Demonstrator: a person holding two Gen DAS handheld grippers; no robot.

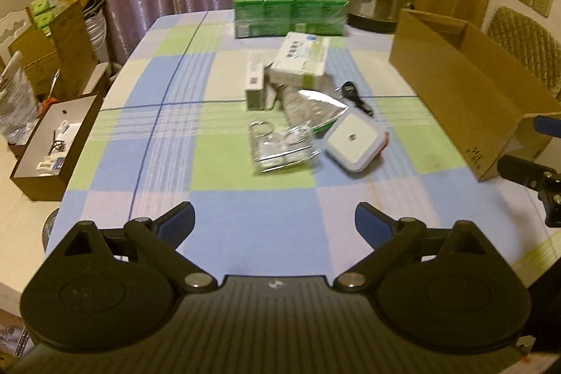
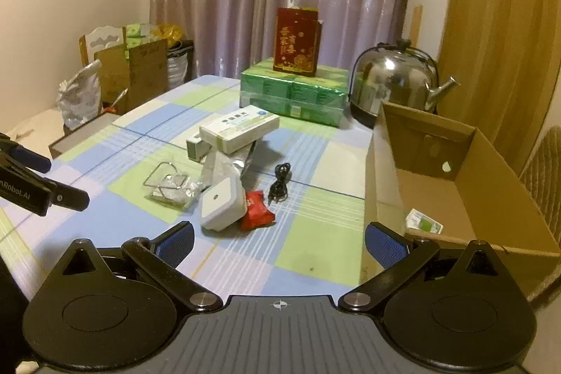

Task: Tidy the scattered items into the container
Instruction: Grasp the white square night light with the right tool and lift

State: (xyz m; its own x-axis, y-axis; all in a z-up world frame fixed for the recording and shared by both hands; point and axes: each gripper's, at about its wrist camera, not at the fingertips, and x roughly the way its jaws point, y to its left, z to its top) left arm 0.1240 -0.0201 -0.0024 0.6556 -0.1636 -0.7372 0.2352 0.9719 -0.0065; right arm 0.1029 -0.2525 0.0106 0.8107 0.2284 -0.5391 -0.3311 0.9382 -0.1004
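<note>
Basically I'm between picks: both sets of fingers stand wide with nothing between them, and one small green-and-white packet [image 2: 424, 221] already lies on the floor of the cardboard box [image 2: 466, 170], so I judge the tidying barely begun. My left gripper [image 1: 274, 221] hovers over bare checked bench [image 1: 175, 163]; the scattered pile sits ahead of its fingers, well apart, nothing touching. Nearest ahead, a clear bag [image 1: 280, 146] of small bits, just right of it the white square device [image 1: 354, 141]; beyond those a silver foil pouch [image 1: 312, 107], a black cable [image 1: 354, 97], and stacked white medicine boxes [image 1: 299, 62]. My right gripper [image 2: 279, 239] has the white device just ahead of its left finger [image 2: 177, 242], a red sachet [image 2: 257, 211] touching that device on its right, the cable further ahead. The cardboard box stands right beside the right finger [image 2: 384, 247], open top facing up. Next move, my guess: reach forward and down onto the nearest item, probably the white device or sachet, straddle it, close, then carry right into the box. Risk: the items overlap, so a grab may drag neighbours.
</note>
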